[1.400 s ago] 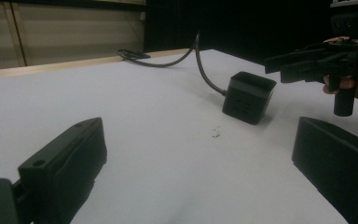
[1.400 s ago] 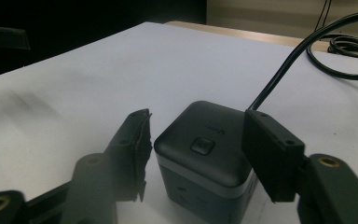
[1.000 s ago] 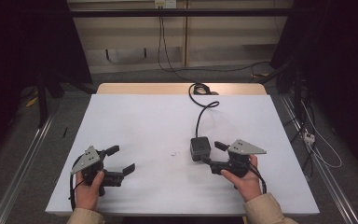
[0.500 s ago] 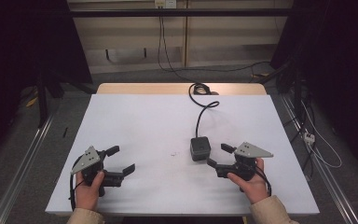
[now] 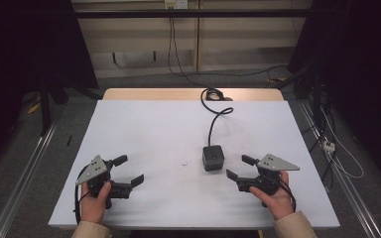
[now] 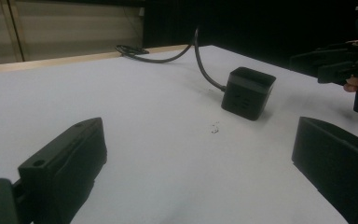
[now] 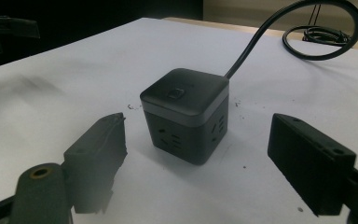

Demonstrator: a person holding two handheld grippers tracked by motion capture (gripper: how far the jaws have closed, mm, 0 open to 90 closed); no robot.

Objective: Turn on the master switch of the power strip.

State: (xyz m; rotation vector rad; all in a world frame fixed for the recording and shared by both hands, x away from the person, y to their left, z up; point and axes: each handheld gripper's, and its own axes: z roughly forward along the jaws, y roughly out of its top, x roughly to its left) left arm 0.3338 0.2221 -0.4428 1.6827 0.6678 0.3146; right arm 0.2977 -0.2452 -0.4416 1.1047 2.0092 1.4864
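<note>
A black cube power socket (image 5: 213, 157) stands on the white table (image 5: 154, 129), a button on its top (image 7: 174, 93). Its black cable (image 5: 211, 124) runs to a coil (image 5: 211, 94) at the far edge. My right gripper (image 5: 238, 167) is open just right of the cube, apart from it. In the right gripper view the cube sits a little beyond the two fingers (image 7: 98, 149). My left gripper (image 5: 129, 170) is open near the front left of the table with nothing between its fingers (image 6: 65, 163). From there the cube (image 6: 248, 92) is farther off, the right gripper (image 6: 349, 65) beyond it.
A wooden strip (image 5: 193, 94) shows at the table's far edge. Metal rails (image 5: 25, 168) run along the floor on both sides, with loose cables (image 5: 335, 148) on the right. A small dark mark (image 5: 184, 164) lies left of the cube.
My right gripper has drawn back to the right, away from the cube it was against a second ago. The cube stays put. The left gripper has not moved.
</note>
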